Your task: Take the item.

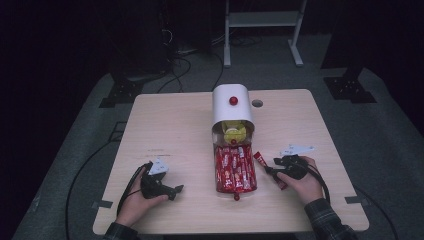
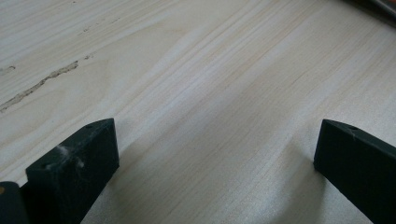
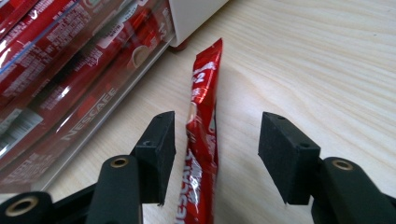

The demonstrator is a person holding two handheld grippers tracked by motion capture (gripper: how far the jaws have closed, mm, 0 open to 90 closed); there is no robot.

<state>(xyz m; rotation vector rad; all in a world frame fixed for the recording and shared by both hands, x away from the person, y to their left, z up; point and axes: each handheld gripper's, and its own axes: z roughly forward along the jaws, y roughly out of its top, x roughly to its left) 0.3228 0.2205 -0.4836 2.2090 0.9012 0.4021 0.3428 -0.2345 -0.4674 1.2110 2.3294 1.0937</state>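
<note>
One red coffee stick [image 3: 201, 140] lay on the table [image 1: 170, 125], just right of the clear drawer [image 1: 235, 170]. Right gripper [image 3: 217, 154] straddled it, jaws apart, gripping nothing. Left gripper [image 2: 215, 158] gaped over bare wood. Light, crinkly, probably slippery: pinch it mid-length.

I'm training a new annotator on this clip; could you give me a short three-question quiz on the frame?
1. True or false: the right gripper has its jaws closed tight on the loose red coffee stick sachet.
2. What lies between the left gripper jaws: A) a sachet B) bare light wooden table C) a cable?
3. Fill in: the clear drawer of red sachets slides out from a white ____ dispenser box with a red knob.

Key: 1 false, the jaws are apart around it; 2 B; 3 rounded.
</note>
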